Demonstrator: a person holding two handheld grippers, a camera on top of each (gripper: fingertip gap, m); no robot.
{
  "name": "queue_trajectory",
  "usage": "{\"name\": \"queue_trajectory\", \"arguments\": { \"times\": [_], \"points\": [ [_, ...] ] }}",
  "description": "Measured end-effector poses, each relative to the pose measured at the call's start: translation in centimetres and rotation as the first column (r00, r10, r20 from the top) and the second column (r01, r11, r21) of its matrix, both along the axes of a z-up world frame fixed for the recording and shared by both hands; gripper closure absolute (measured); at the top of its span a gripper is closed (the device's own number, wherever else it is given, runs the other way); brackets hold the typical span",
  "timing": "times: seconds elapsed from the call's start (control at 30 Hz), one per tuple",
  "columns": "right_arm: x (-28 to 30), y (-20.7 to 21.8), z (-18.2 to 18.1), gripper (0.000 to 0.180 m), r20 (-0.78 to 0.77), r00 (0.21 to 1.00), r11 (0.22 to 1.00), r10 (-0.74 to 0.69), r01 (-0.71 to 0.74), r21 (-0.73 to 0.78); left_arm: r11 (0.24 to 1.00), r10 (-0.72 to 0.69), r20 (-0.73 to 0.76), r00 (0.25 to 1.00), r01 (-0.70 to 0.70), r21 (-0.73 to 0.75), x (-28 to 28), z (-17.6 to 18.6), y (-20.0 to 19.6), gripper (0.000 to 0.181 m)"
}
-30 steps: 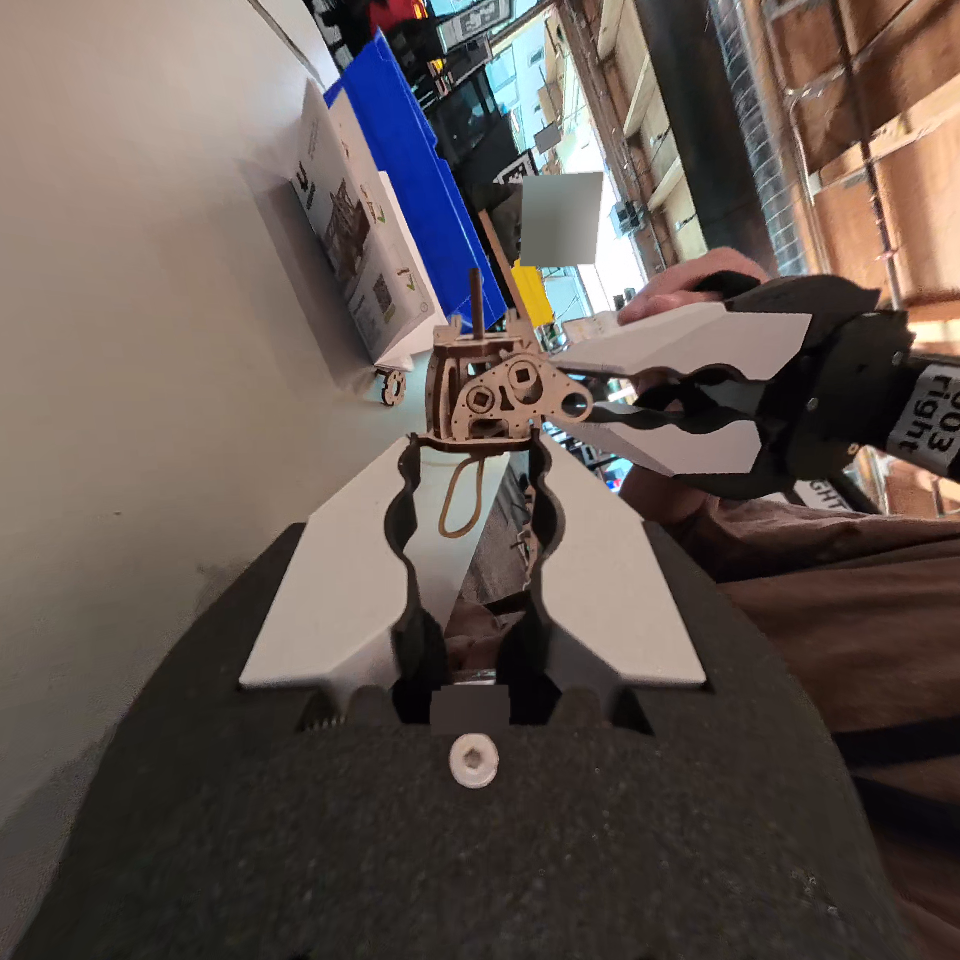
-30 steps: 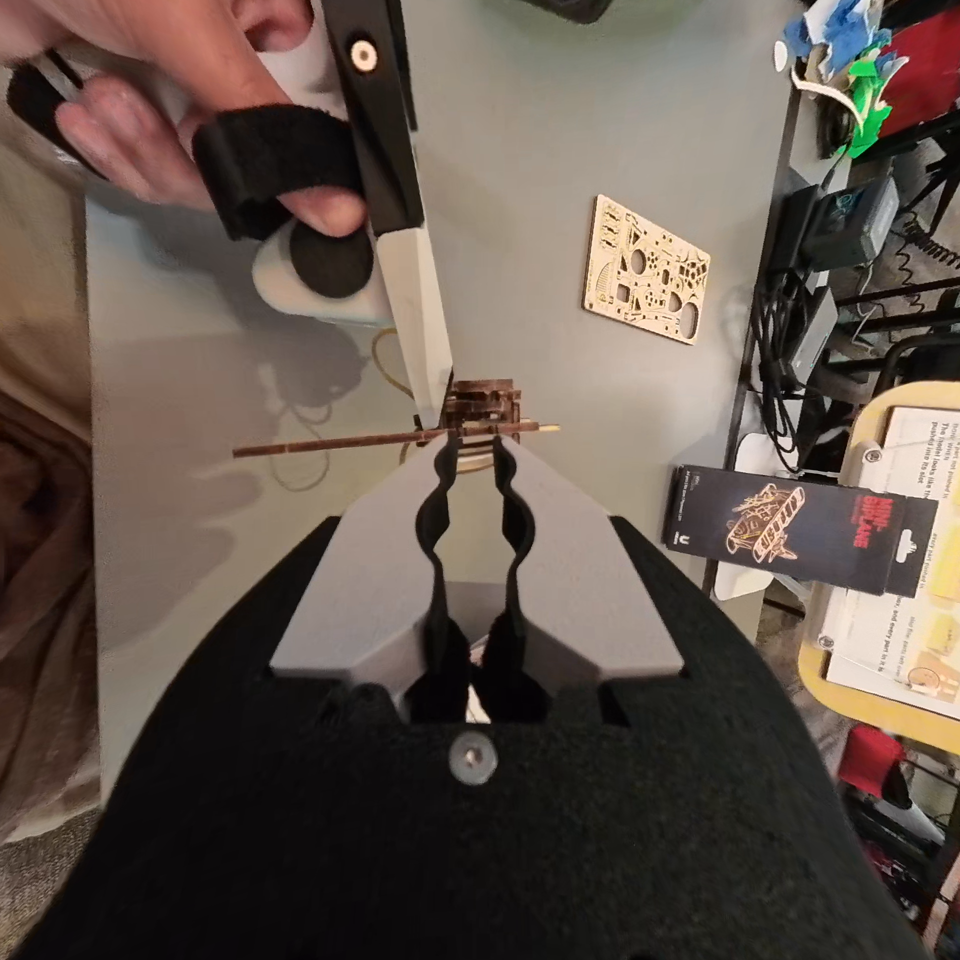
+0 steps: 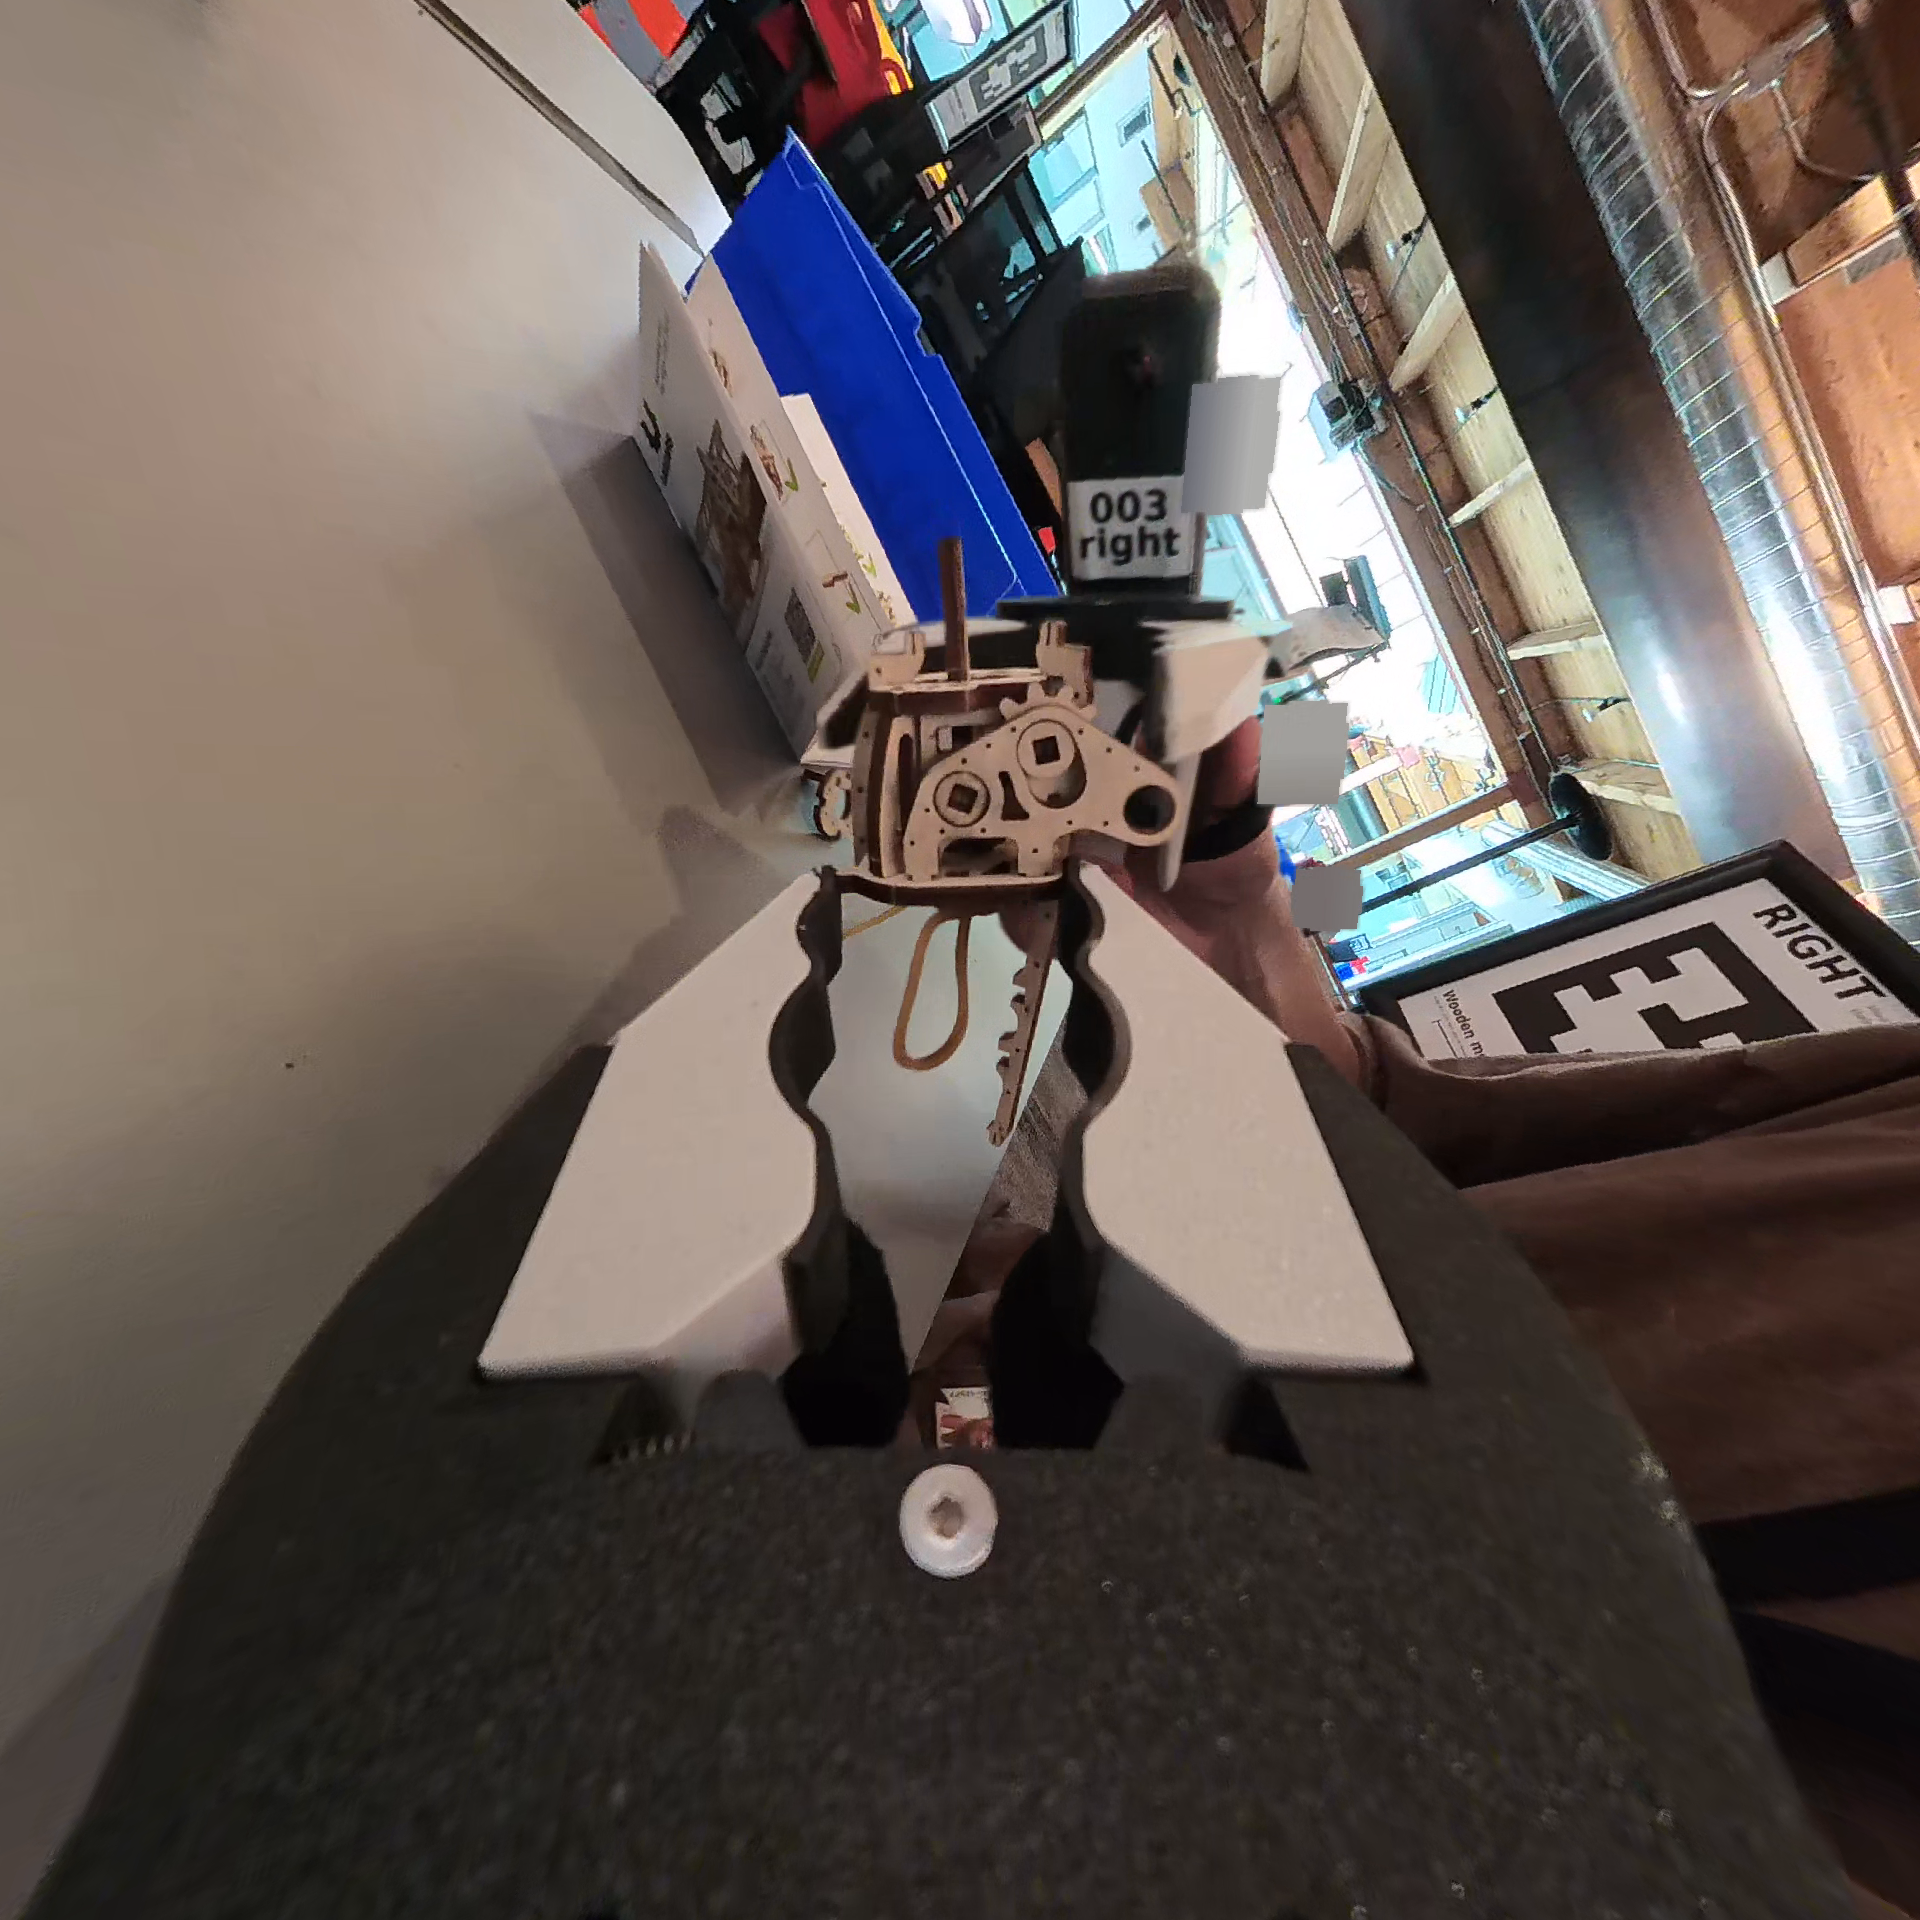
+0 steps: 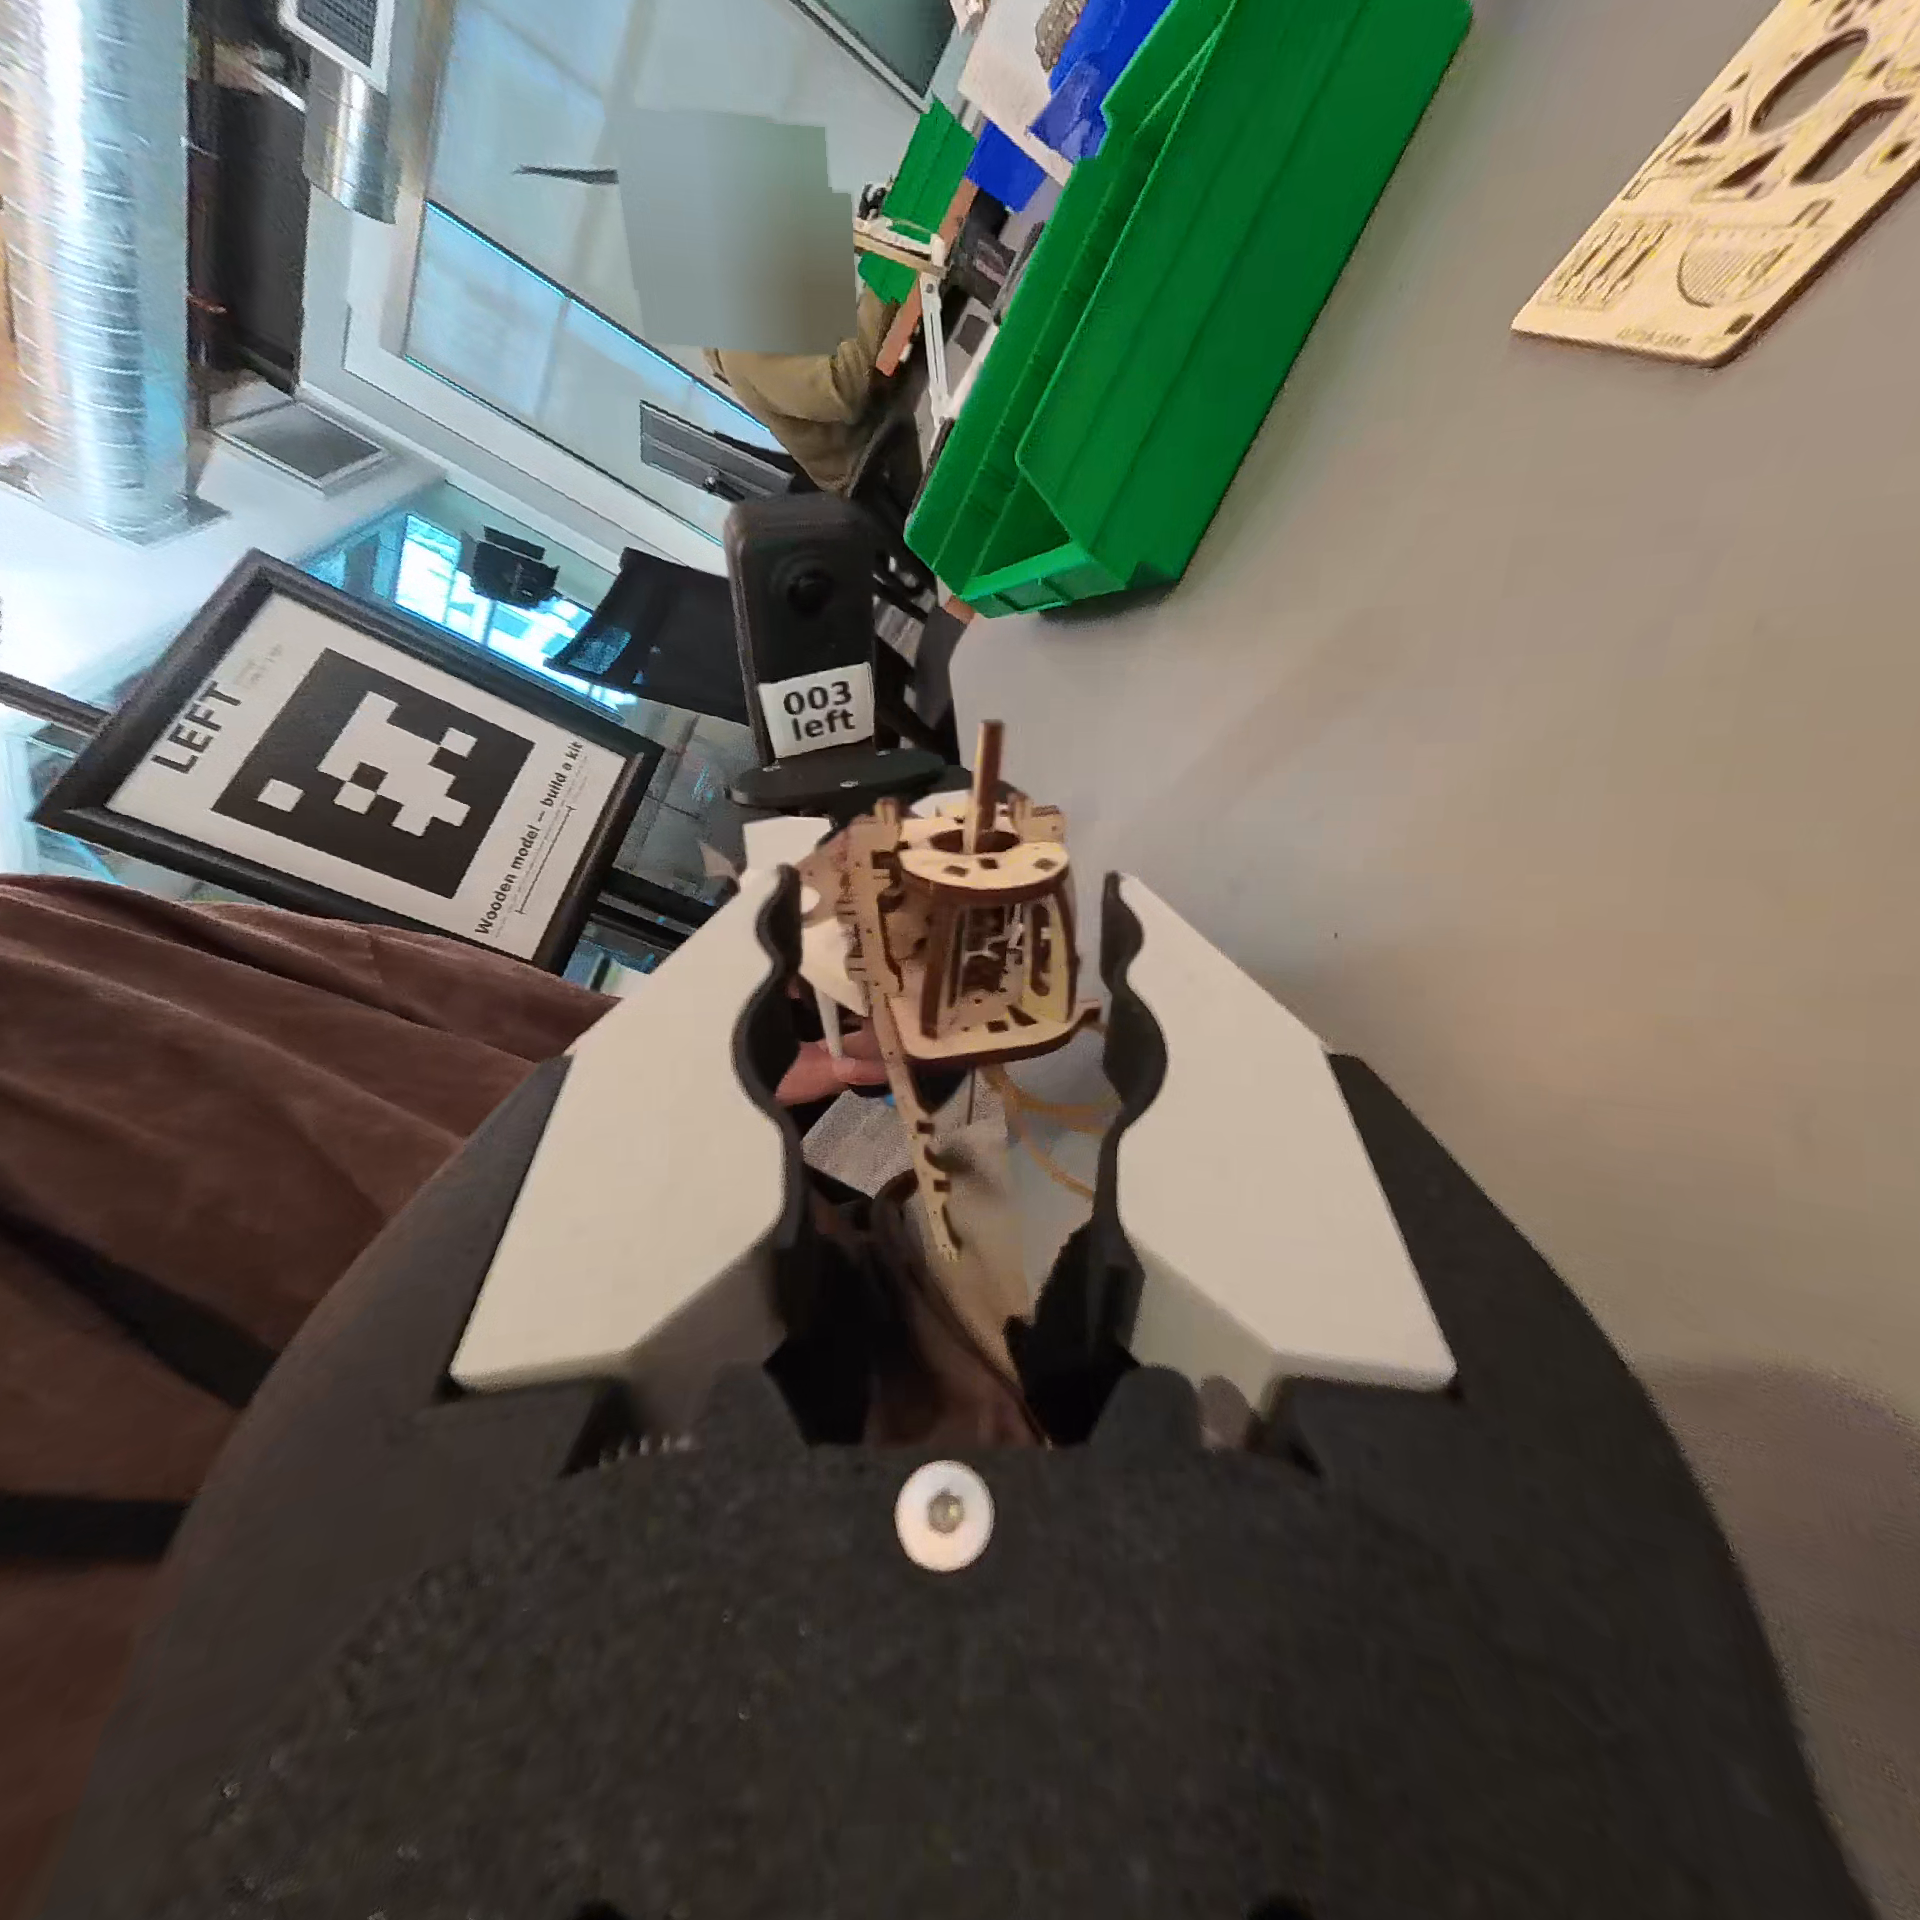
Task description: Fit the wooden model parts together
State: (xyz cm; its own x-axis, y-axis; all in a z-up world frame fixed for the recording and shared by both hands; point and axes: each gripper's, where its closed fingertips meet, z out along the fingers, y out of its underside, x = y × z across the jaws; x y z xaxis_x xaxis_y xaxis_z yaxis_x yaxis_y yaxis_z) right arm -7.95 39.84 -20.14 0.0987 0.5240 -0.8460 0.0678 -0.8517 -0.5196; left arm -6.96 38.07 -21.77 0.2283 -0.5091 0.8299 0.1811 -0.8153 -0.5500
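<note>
Plywood model assembly [image 3: 987, 790], dowel [image 3: 952, 613] upright through its top: held off the grey table [image 3: 260, 520], its base plate nipped between the left gripper [image 3: 951, 899] tips. Right gripper [image 4: 951, 904]: spread wide, straddling the assembly, gripping nothing. Rubber band [image 3: 933, 997] dangles below. Advice: steady the left grip; close the right gently on solid framing, not the thin toothed strip [image 3: 1023, 1029].

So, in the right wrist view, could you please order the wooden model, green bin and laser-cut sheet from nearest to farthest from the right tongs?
1. Small brown wooden model, between the right tongs.
2. Green plastic bin, beyond, centre.
3. Pale laser-cut plywood sheet, far upper right.
</note>
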Motion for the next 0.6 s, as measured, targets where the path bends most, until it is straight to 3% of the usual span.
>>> {"name": "queue_trajectory", "arguments": {
  "times": [0.33, 0.47, 0.6],
  "points": [
    [0.47, -0.01, 0.68, 0.138, -0.182, 0.983, 0.994, 0.024, -0.042, -0.1, 0.998, -0.045, 0.104, 0.994, 0.048, -0.028, 0.41, 0.8, -0.37, 0.141],
    [0.5, -0.01, 0.6, 0.138, -0.192, 0.981, 0.994, 0.035, -0.054, -0.091, 0.996, -0.066, 0.133, 0.989, 0.073, -0.045, 0.61, 0.78, -0.52, 0.142],
    [0.28, 0.13, 0.06, 0.138, -0.171, 0.985, 0.995, 0.032, -0.048, -0.092, 0.997, -0.075, 0.071, 0.995, 0.077, -0.031, 0.87, 0.13, -0.58, 0.141]
  ]
}}
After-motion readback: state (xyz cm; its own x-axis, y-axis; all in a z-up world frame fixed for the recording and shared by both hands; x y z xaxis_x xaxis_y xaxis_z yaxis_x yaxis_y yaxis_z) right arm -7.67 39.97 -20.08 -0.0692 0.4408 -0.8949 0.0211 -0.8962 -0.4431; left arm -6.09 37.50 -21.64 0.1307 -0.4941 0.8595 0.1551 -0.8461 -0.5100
